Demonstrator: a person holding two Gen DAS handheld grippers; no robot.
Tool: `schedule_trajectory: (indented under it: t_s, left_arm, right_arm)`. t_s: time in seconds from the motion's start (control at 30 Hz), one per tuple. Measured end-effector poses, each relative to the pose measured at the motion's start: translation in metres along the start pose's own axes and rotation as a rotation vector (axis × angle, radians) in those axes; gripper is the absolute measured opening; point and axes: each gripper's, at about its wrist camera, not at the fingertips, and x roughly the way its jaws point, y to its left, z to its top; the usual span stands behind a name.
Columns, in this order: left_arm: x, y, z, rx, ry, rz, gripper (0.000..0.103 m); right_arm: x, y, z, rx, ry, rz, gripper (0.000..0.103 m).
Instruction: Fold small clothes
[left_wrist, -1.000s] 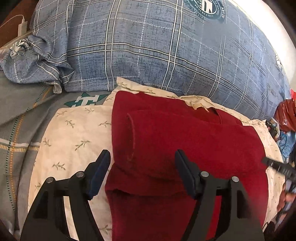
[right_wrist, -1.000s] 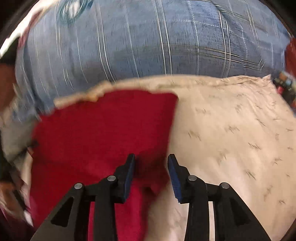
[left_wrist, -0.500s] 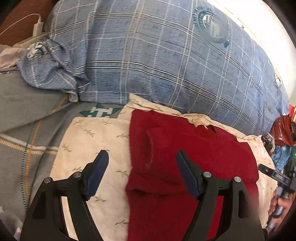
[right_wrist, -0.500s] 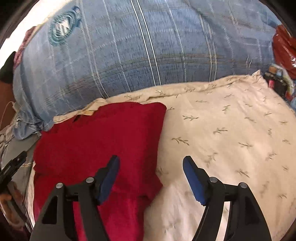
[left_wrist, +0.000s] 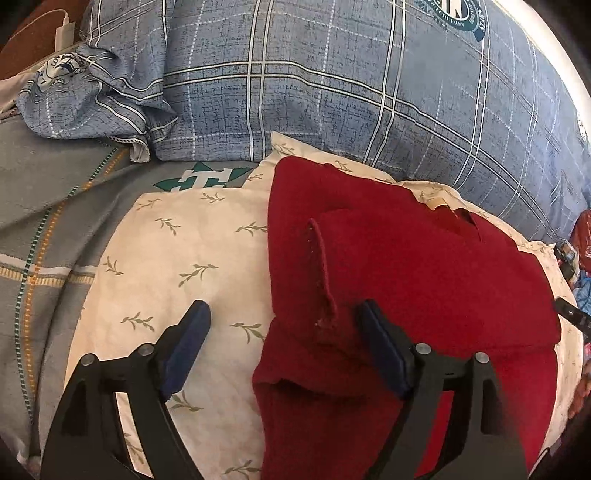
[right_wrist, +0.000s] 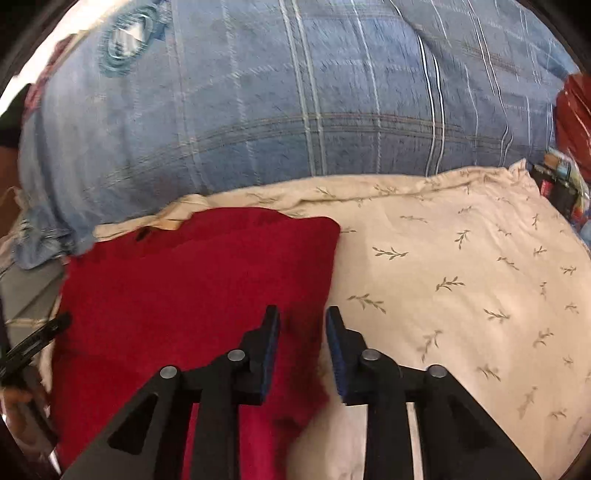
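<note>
A red garment (left_wrist: 406, 280) lies partly folded on a cream leaf-print pillow (left_wrist: 177, 258), a sleeve folded across its middle. My left gripper (left_wrist: 282, 332) is open and empty, its jaws straddling the garment's left edge near the sleeve cuff. In the right wrist view the garment (right_wrist: 192, 280) lies left of centre on the pillow (right_wrist: 461, 280). My right gripper (right_wrist: 301, 336) hovers over the garment's right edge with jaws narrowed to a small gap; red cloth lies between them, and I cannot tell whether they pinch it.
A large blue plaid cushion (left_wrist: 369, 85) stands behind the pillow. A grey striped blanket (left_wrist: 48, 192) lies to the left. Red and coloured clutter (right_wrist: 565, 158) sits at the far right. A white charger (left_wrist: 62, 26) is at top left.
My right gripper opened wide half a second ago and has now narrowed again over the garment's right edge. My left gripper stayed open and shifted a little to the left.
</note>
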Motion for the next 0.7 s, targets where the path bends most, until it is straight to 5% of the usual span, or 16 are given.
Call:
schedule_trajectory:
  t_s: [0.13, 0.2, 0.7]
  left_arm:
    - [0.000, -0.002, -0.002, -0.003, -0.002, 0.011, 0.083]
    - [-0.003, -0.002, -0.004, -0.008, 0.000, 0.009, 0.083]
    - [-0.063, 0.001, -0.048, 0.044, -0.011, 0.007, 0.083]
  right_arm:
    - [-0.003, 0.011, -0.026, -0.071, 0.065, -0.031, 0.023]
    - [0.004, 0.008, -0.041, -0.108, 0.079, -0.087, 0.030]
    - [-0.035, 0.001, -0.080, 0.038, 0.067, 0.054, 0.045]
